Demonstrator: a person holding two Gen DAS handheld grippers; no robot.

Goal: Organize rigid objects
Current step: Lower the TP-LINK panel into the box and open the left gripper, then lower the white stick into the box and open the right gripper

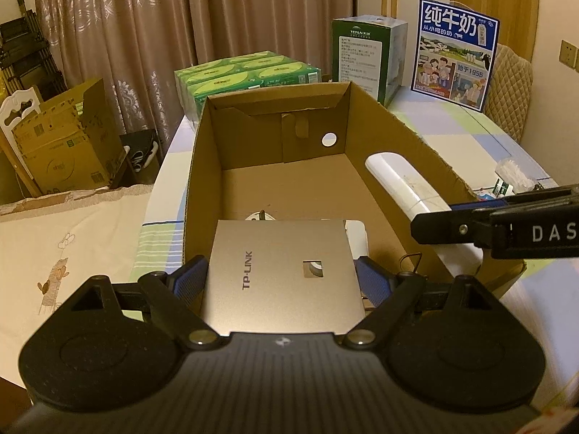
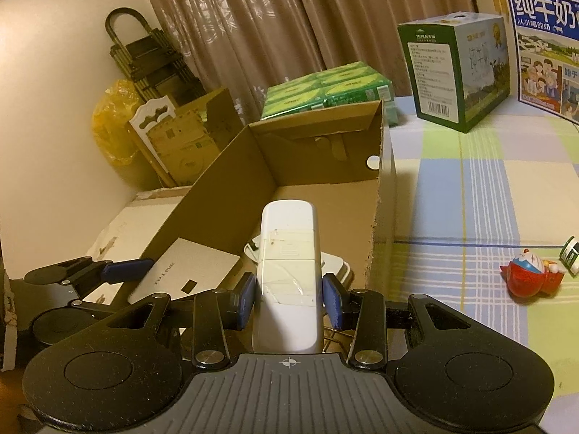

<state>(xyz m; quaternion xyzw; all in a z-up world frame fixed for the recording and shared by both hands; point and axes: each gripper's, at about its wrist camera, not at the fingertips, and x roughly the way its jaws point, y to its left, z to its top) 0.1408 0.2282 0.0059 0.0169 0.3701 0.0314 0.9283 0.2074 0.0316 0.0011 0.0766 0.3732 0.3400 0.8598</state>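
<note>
Inside the cardboard box (image 1: 202, 166), left gripper (image 1: 282, 278) clamps the TP-LINK panel (image 1: 278, 275); right gripper (image 2: 289, 298) clamps the white remote (image 2: 287, 253).

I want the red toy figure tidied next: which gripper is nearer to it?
Right. The right gripper, holding the white remote over the cardboard box, has the red toy figure just off its right side. The left gripper holds the TP-LINK panel farther left.

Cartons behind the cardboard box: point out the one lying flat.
The green tissue pack lies flat and low; the green milk carton and the blue milk carton stand upright.
</note>
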